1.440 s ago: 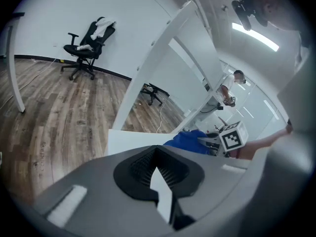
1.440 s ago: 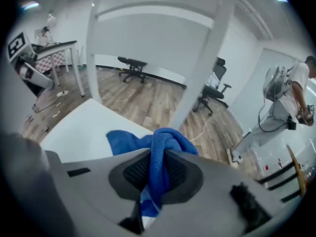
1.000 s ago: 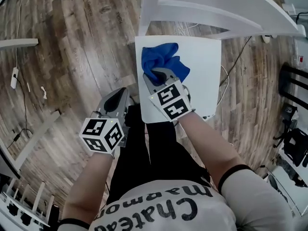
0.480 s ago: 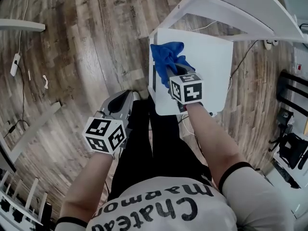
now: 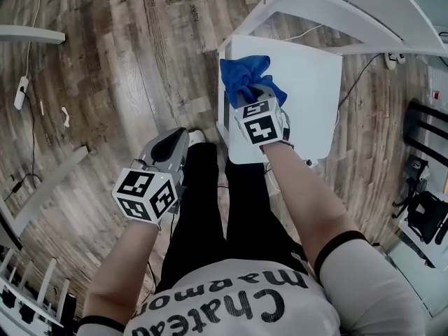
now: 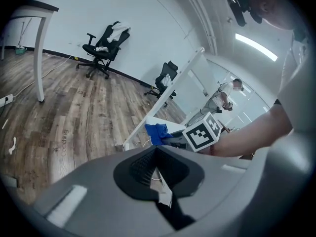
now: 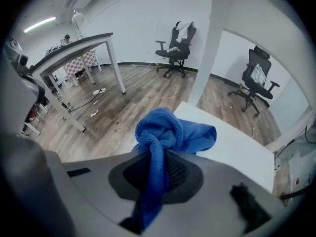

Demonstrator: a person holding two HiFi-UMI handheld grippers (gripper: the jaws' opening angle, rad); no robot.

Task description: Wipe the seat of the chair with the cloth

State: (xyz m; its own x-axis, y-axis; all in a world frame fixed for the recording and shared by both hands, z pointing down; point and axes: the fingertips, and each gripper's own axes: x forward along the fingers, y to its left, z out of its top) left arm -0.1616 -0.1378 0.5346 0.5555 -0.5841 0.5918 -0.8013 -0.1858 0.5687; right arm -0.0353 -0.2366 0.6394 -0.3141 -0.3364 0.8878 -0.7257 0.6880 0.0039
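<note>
A white chair seat (image 5: 308, 82) lies in front of me in the head view. A bunched blue cloth (image 5: 245, 77) rests on its left part, near the left edge. My right gripper (image 5: 257, 96) is shut on the cloth (image 7: 165, 132), which runs back between its jaws. My left gripper (image 5: 175, 144) hangs off the chair over the wooden floor, to the left of my legs. Its jaws are closed with nothing between them. From the left gripper view the seat (image 6: 163, 124), the cloth (image 6: 157, 131) and the right gripper's marker cube (image 6: 202, 132) show ahead.
The chair's white back frame (image 5: 350, 12) rises at the far side of the seat. Cables (image 5: 350, 89) run on the wooden floor (image 5: 126, 61) to the right of the chair. A white table leg (image 5: 31, 35) and black office chairs (image 7: 175, 46) stand further off.
My right gripper with the cloth has shifted toward the seat's left edge and turned. The head view swung slightly. The left gripper stayed low beside my legs.
</note>
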